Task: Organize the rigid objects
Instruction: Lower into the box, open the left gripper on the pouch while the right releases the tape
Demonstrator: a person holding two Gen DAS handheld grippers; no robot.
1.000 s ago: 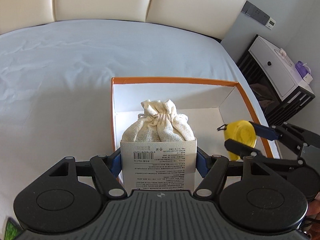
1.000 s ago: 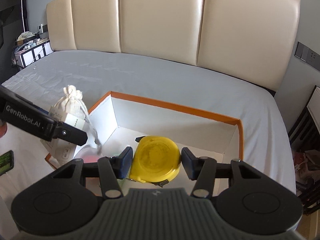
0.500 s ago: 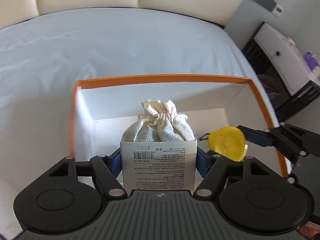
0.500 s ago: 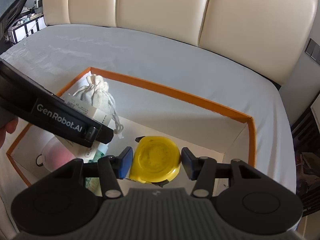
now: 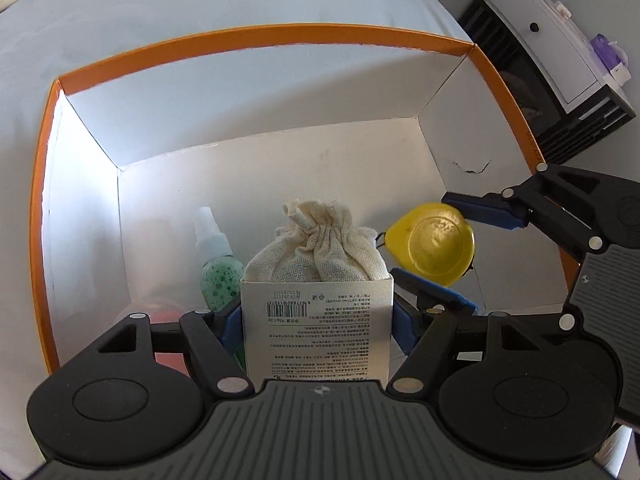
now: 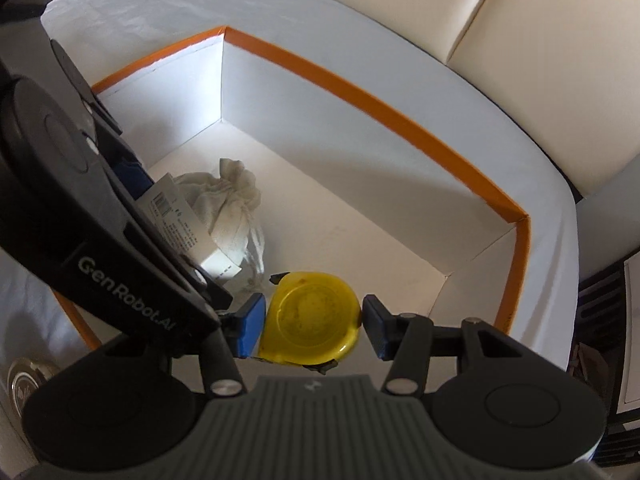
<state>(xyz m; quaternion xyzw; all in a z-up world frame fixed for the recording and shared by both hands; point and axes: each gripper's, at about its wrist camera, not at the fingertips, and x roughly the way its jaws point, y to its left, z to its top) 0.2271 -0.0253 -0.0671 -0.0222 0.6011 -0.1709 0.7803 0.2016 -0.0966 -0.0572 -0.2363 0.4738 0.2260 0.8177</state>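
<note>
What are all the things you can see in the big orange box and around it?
Storage box: 1, orange rim, white inside, on the bed.
Carton with cloth pouch: 1, white carton, beige pouch, held low inside the box.
Tape measure: 1, yellow, held inside the box, right of the carton.
Spray bottle: 1, green with clear cap, on the box floor, left of the carton.
Pink object: 1, mostly hidden, at the box's near left.
Bed sheet: 1, white, under the box.
Headboard: 1, cream, behind the bed.
Nightstand: 1, white and black, right of the bed.
Left gripper: 1, black, blue pads, shut on the carton.
Right gripper: 1, black, blue pads, shut on the tape measure.
</note>
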